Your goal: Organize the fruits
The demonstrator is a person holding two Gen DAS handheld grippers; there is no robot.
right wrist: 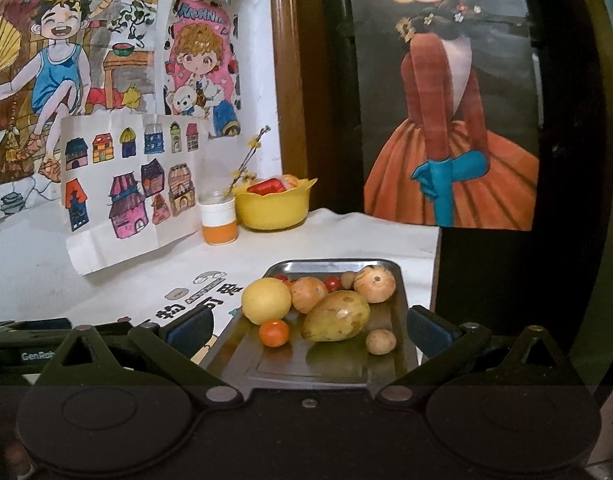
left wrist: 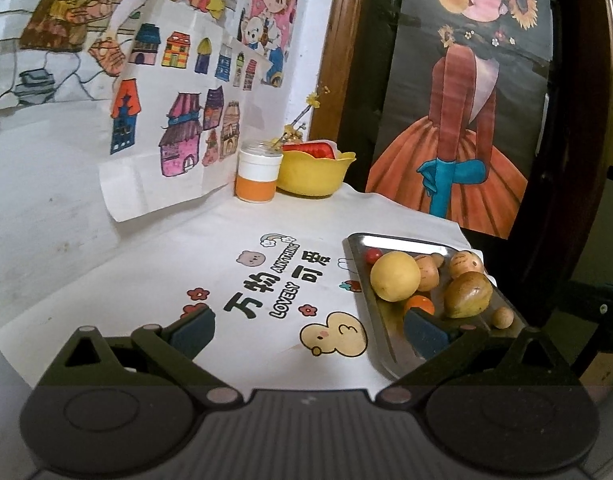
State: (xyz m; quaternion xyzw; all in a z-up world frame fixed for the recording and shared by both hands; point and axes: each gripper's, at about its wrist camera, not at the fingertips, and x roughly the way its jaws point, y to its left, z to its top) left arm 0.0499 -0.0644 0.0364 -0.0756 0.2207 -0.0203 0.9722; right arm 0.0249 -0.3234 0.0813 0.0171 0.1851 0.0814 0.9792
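Note:
A steel tray (right wrist: 326, 364) (left wrist: 382, 332) on the white printed cloth holds several fruits: a round yellow fruit (right wrist: 266, 300) (left wrist: 395, 276), a brown-green mango (right wrist: 335, 317) (left wrist: 468, 294), a small orange tomato (right wrist: 274, 333) (left wrist: 420, 303), two tan round fruits (right wrist: 374, 283), red cherry tomatoes (right wrist: 331, 281) (left wrist: 371, 255) and a small tan nut-like ball (right wrist: 381, 341) (left wrist: 502, 317). My right gripper (right wrist: 308, 328) is open in front of the tray, its fingers on either side of it. My left gripper (left wrist: 310, 330) is open to the left, over the cloth, its right finger (left wrist: 424, 332) above the tray's near corner.
A yellow bowl (left wrist: 312, 176) (right wrist: 272, 210) with red and orange contents stands at the back corner beside an orange-and-white jar (left wrist: 257, 178) (right wrist: 219, 220) with twigs. Children's drawings cover the wall. The table's right edge drops off just past the tray.

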